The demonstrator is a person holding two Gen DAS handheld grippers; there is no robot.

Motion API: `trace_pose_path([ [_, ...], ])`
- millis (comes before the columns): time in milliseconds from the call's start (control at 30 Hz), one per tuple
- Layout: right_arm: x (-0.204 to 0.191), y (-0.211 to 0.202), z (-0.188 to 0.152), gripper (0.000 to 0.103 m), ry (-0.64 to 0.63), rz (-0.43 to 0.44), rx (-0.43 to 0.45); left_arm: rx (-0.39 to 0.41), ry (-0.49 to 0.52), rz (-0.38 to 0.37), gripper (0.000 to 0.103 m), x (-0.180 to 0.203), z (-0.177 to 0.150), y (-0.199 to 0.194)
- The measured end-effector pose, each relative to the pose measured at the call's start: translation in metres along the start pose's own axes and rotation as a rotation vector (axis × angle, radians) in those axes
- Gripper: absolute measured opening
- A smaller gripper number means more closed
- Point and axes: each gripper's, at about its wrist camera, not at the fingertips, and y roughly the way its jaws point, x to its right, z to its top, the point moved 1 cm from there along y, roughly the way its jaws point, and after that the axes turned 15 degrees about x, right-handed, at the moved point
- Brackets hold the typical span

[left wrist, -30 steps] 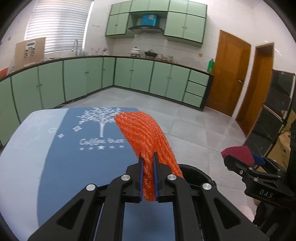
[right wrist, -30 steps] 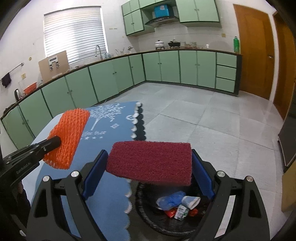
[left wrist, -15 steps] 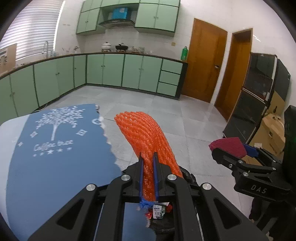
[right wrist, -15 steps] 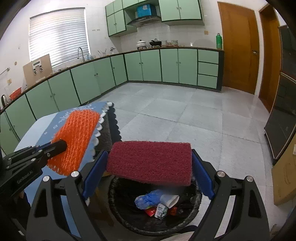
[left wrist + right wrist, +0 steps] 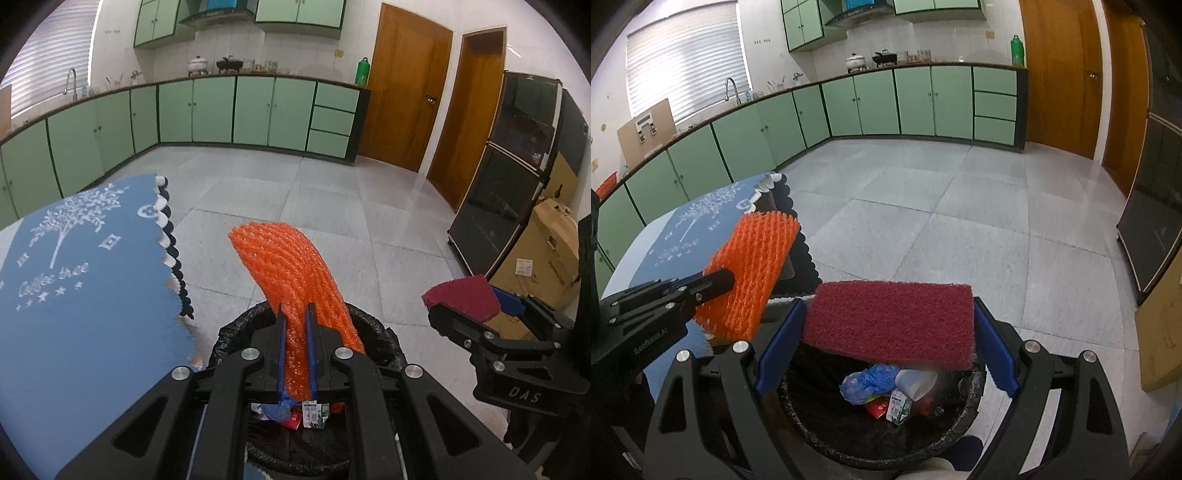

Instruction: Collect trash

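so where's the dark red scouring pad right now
In the right wrist view, the dark red scouring pad sits clamped in the right gripper, above the black-lined trash bin.

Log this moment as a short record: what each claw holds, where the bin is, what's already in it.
left claw: shut on orange foam net
right claw: clamped across the ends of the dark red scouring pad
bin: black-lined, on the floor below both claws, beside the blue tablecloth
bin contents: crumpled blue bag, small carton, other scraps
status: both items above the bin, not yet dropped
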Motion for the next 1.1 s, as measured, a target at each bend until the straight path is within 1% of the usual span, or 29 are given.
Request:
trace_pose_path([
  [67, 0.000, 0.009, -0.002, 0.085, -0.006, 0.005, -0.017, -0.013, -0.011, 0.002, 0.011, -0.002, 0.000, 0.007],
  [167, 0.001, 0.022, -0.004, 0.086, -0.005, 0.003, -0.045, -0.020, -0.030, 0.005, 0.016, -0.004, 0.002, 0.014],
  [267, 0.002, 0.032, -0.005, 0.088, 0.003, 0.001, -0.064, -0.014, -0.044, 0.014, 0.027, -0.009, 0.006, 0.016],
  [333, 0.002, 0.034, -0.005, 0.090, 0.006, 0.002, -0.066, -0.002, -0.058, 0.018, 0.038, -0.012, 0.009, 0.014],
  [467, 0.000, 0.035, -0.004, 0.092, 0.005, 0.004, -0.069, 0.008, -0.070, 0.029, 0.042, -0.018, 0.014, 0.012],
  [533, -0.001, 0.033, -0.003, 0.093, 0.006, 0.004, -0.065, 0.013, -0.079, 0.033, 0.047, -0.021, 0.016, 0.009],
  [667, -0.002, 0.027, -0.001, 0.093, 0.017, 0.003, -0.061, 0.033, -0.078, 0.045, 0.053, -0.025, 0.021, 0.001],
  [833, -0.005, 0.016, 0.008, 0.094, 0.026, 0.011, -0.045, 0.062, -0.066, 0.056, 0.070, -0.027, 0.027, -0.016],
  [1100, -0.021, -0.013, 0.024, 0.097, 0.059, 0.063, -0.034, 0.091, -0.052, 0.076, 0.087, -0.037, 0.033, -0.052],
])
